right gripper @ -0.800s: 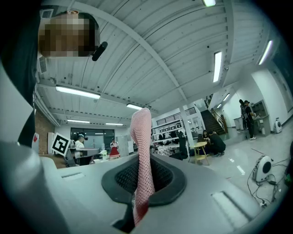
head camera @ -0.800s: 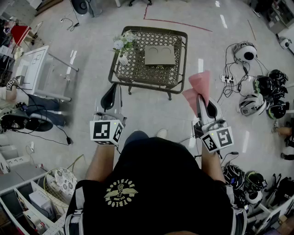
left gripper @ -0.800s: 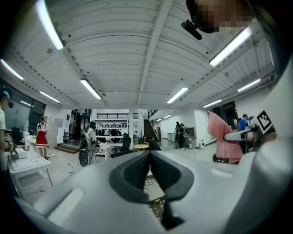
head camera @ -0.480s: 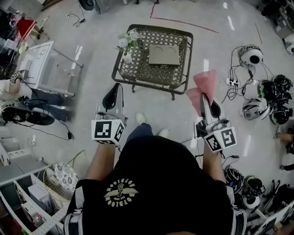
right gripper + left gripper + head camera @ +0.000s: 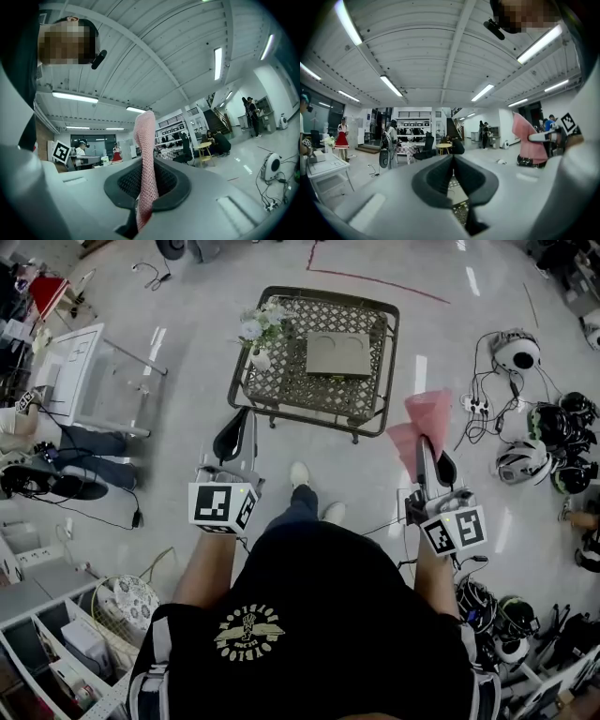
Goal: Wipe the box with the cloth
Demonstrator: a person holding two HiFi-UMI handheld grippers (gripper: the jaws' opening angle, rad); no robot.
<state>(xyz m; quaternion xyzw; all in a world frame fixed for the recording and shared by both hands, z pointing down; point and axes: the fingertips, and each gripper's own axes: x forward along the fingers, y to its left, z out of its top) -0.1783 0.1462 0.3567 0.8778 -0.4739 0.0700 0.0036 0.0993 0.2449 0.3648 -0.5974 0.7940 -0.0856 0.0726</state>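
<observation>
Where right tool (image 5: 146,187) clamps, cloth (image 5: 146,136) edge vanishes

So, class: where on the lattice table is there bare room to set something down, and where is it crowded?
Free: the near strip of the table, between the box and the front rim. Crowded: the far left corner, with the flower vase, and the far right, filled by the box.

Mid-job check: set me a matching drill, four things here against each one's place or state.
1. cloth
2. box
3. flowers
4. left hand-held gripper

A. shut, nothing between its jaws
B. lying flat on the table's right half
C. clamped in the right hand-held gripper
D. standing at the table's left edge

Pairs: 1-C, 2-B, 3-D, 4-A
</observation>
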